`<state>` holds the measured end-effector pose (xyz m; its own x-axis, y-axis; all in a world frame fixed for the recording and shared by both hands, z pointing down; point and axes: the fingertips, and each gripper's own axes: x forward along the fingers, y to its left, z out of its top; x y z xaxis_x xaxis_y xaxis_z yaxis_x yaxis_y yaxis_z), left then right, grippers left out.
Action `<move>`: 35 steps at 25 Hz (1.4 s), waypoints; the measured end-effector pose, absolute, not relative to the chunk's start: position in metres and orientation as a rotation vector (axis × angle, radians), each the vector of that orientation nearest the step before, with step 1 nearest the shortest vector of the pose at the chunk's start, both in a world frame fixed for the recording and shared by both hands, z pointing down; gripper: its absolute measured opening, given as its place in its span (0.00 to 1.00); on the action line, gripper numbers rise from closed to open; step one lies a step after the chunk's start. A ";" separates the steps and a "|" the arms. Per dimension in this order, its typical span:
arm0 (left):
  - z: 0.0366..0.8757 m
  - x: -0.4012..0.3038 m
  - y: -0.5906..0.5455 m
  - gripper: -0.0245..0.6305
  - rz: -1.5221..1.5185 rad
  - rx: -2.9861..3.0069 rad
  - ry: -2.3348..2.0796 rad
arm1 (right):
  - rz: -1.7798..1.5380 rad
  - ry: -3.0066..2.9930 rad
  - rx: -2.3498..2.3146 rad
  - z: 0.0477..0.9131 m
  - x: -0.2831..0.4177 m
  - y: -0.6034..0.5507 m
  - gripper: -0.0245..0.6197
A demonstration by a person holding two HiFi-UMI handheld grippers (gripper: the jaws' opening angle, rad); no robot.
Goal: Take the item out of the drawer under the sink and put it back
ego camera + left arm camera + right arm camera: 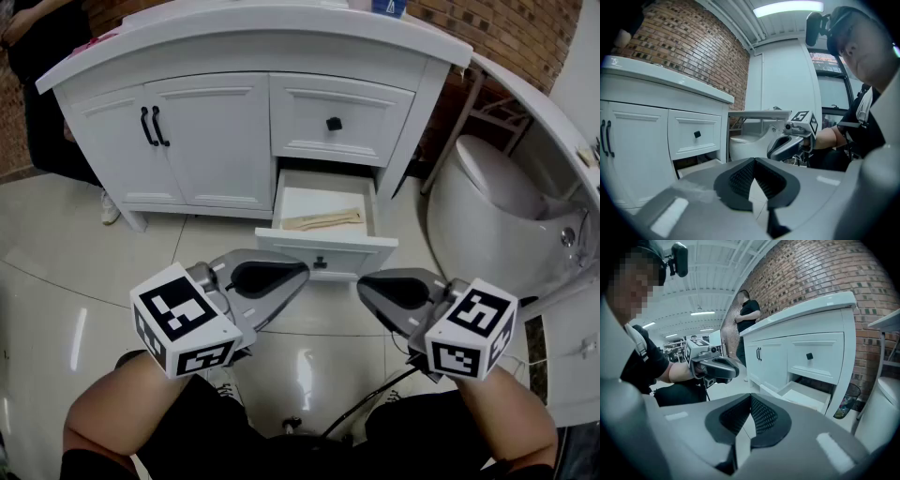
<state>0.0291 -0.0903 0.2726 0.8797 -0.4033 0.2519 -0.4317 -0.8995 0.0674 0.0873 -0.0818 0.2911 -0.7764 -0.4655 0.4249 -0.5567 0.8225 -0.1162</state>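
- Straight ahead of both claws, just past their tips, the open drawer [323, 244] stands pulled out from the foot of the vanity [216, 141]. The item [323, 220], a pale tan strip, lies flat on the drawer floor.
- Your left claw [300, 272] is clamped shut with its pads meeting at the tip, and nothing is in it. You're holding it low, short of the drawer front.
- Your right claw [366, 286] tells the same story: closed and empty, level with the left one, with a gap between the two.
- My read is that you've got both parked in a ready pose, clear of the drawer lip. With the item in the drawer and both claws empty, I can't say whether this is the start or the finish.
- If you're going in, a claw has to open first. Then it comes in over the front lip, and the flat item looks like it needs a shallow pinch.
- Above the opening ahead of you, the closed upper drawer [342, 117] with its black knob limits headroom.
- Off to the right of your right claw sits the toilet [487, 202], near enough to crowd a wide swing.
- Far ahead-left of your left claw, a person [37, 56] stands beside the vanity, well apart.
- Below your right claw, a black cable [375, 398] trails.
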 end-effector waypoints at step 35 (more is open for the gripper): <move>0.261 0.010 -0.109 0.04 0.242 2.900 -0.695 | -0.363 -2.215 0.856 0.292 0.096 -0.257 0.10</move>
<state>0.0101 -0.1091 0.2612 0.8797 -0.4357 0.1904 -0.4598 -0.8815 0.1076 0.0959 -0.2570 0.2917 -0.5179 -0.6733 0.5276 -0.4698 0.7393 0.4823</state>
